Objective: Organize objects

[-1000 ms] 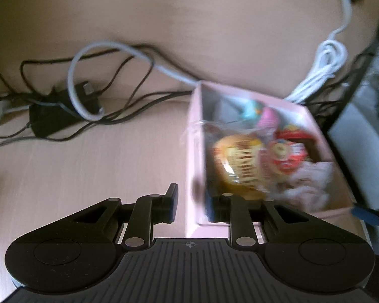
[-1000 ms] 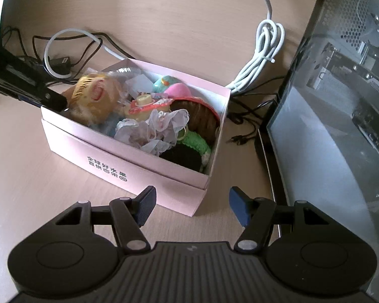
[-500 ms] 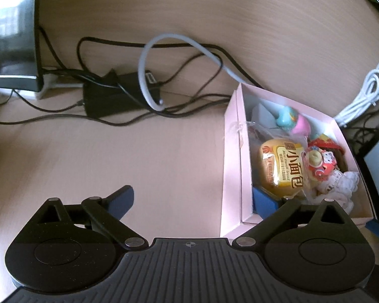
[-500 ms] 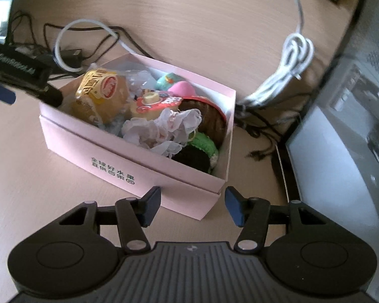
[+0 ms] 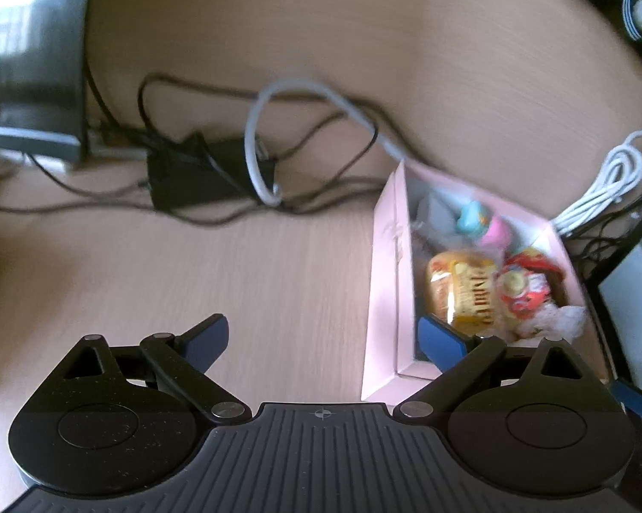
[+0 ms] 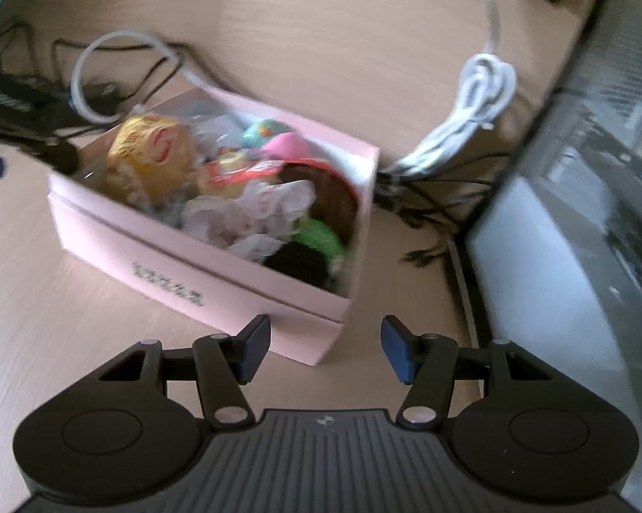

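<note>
Blurred beyond reading: print on pink box [image 6: 167,288] ahead of right gripper. Cut off at frame edges: white cable [image 6: 479,115], grey case [image 6: 599,196].

- Desk [image 5: 244,265]: light wood, under everything.
- Black adapter [image 5: 188,171] at 11 o'clock in the left view, tangled with black cables [image 5: 321,128].
- Grey cable [image 5: 256,137] loops over it.
- White cord [image 6: 470,128], bundled, at 1 o'clock in the right view.
- Perhaps a computer case [image 6: 577,213] at 3 o'clock.
</note>
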